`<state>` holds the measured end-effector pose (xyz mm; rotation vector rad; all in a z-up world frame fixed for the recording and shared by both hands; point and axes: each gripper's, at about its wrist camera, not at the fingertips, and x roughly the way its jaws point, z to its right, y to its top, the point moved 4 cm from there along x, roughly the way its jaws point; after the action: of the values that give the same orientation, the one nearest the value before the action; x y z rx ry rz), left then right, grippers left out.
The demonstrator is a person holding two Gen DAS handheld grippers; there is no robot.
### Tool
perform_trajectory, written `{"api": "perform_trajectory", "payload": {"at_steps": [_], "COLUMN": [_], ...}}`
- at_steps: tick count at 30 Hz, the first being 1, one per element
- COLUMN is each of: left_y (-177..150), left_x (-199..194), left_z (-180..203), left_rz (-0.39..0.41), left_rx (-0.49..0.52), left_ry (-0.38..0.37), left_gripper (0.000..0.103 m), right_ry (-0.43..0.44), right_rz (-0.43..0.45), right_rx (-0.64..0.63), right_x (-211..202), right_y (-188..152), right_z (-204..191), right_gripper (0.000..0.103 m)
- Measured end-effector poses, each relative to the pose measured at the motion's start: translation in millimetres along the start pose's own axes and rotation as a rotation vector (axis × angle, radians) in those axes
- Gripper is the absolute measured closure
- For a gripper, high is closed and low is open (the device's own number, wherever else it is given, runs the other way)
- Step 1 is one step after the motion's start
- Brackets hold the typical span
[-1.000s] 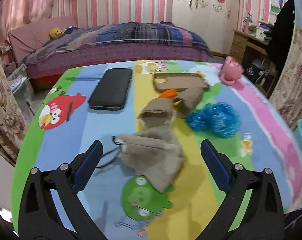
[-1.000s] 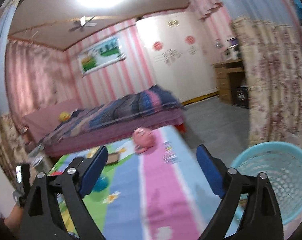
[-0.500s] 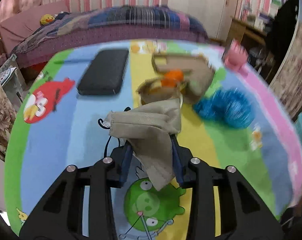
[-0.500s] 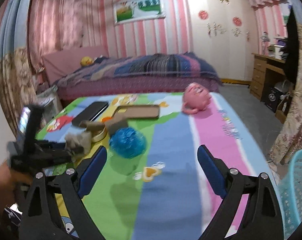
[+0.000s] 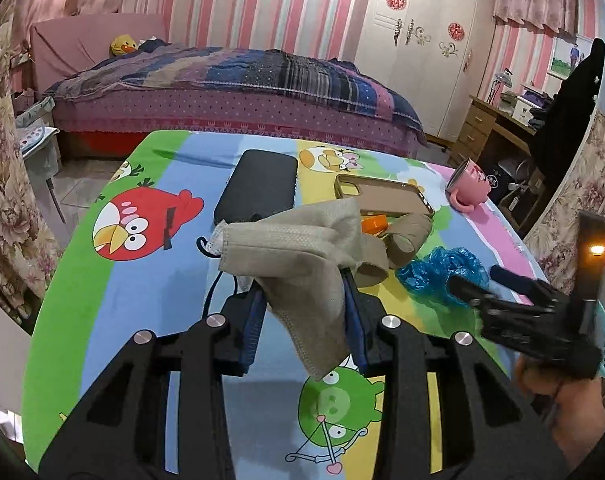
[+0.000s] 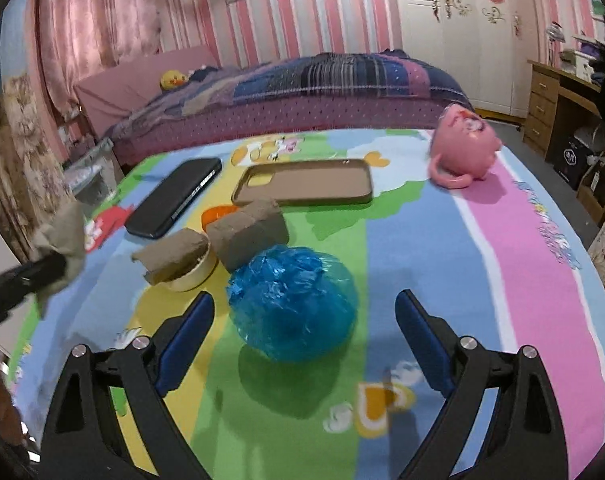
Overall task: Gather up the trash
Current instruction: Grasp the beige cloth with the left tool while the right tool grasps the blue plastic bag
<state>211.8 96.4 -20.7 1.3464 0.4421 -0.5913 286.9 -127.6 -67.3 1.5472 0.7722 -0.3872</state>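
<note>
The left hand-held gripper (image 5: pixel 304 320) is clamping a crumpled beige face mask (image 5: pixel 298 256) above the desk (image 5: pixel 142 292); the right hand-held gripper (image 6: pixel 304 344), jaws closing, is straddling an ungripped blue crinkled plastic wad (image 6: pixel 294 304). Nothing binned yet.

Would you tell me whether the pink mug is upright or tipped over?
Tipped over: the pink mug lies on its side on the tablecloth, handle against the cloth.

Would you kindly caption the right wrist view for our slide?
Right gripper closing around a crumpled blue plastic bag on the cartoon tablecloth.
</note>
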Motion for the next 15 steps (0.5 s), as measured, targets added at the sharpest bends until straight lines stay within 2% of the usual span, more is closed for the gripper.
{"api": "perform_trajectory", "payload": {"at_steps": [2, 7, 15], "left_y": [-0.1, -0.3, -3.5], "left_x": [-0.1, -3.9, -24.3], "left_z": [2.2, 6.0, 18.8], "left_rz": [0.004, 0.028, 0.098], "left_rx": [0.007, 0.001, 0.018], "left_ry": [-0.006, -0.024, -0.039], "left_gripper": [0.068, 0.067, 0.067], "right_ry": [0.034, 0.07, 0.099], "right_rz": [-0.059, -0.009, 0.174], "right_rx": [0.005, -0.005, -0.015], "right_x": [10.3, -15.4, -115.4], "right_y": [-3.8, -7.1, -20.6], "right_z": [0.3, -1.5, 4.3], "right_gripper": [0.071, 0.078, 0.078]}}
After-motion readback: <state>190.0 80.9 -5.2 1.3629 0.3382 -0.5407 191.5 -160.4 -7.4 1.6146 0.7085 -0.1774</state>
